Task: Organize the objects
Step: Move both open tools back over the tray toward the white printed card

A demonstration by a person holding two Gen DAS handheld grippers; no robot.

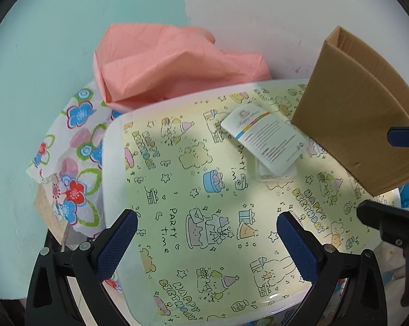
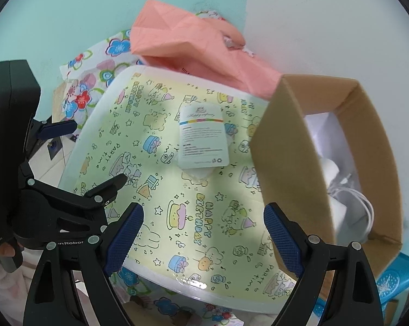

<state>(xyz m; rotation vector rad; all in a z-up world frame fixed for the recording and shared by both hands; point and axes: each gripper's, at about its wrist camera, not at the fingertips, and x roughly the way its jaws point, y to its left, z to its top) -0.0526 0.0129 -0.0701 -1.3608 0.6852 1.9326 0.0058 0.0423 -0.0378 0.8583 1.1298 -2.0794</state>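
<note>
Ahead of both tools, on the birthday-print table top (image 1: 193, 179), lies the one loose thing worth tidying: a white packet with a printed card (image 1: 267, 138) over a clear wrapper. From the left gripper (image 1: 207, 241), whose blue-padded fingers stand spread with nothing between them, the packet sits forward and off to its right, its long axis slanting away to the right. From the right gripper (image 2: 204, 233), also spread wide and empty, the same packet (image 2: 203, 135) lies almost straight ahead, its long axis running nearly in line with the fingers. Just to the right of it stands the open cardboard box (image 2: 294, 163), with white items and a coiled cable inside. I would judge the right gripper better placed, squarer to the packet and beside the box, though closing across its narrow width looks easiest.
</note>
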